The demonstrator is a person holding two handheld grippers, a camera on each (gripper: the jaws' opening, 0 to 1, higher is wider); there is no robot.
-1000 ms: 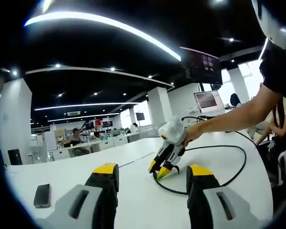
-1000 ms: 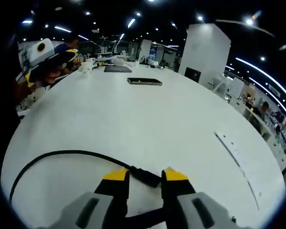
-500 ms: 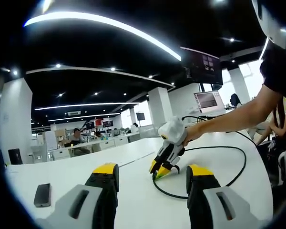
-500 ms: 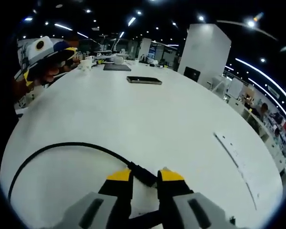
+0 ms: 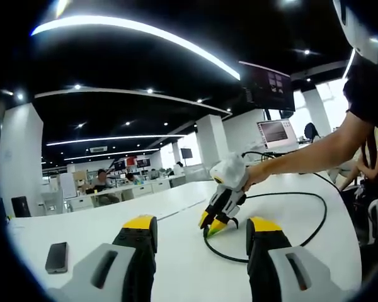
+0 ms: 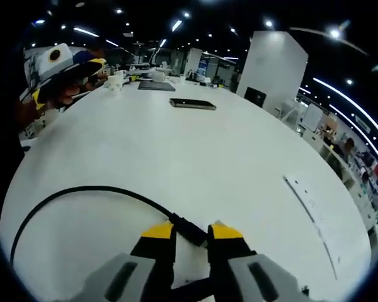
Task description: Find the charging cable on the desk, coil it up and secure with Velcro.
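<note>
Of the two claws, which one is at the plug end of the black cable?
The right claw: its yellow tips straddle the plug of the black cable. The left claw hovers open, holding nothing.

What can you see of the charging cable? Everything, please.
The charging cable is thin, black and rubbery-looking, lying on the white desk. In the right gripper view it arcs in from the left and ends in a black plug sitting between the right gripper jaws, which look closed on it. In the left gripper view it curves in a wide open loop, not coiled.
</note>
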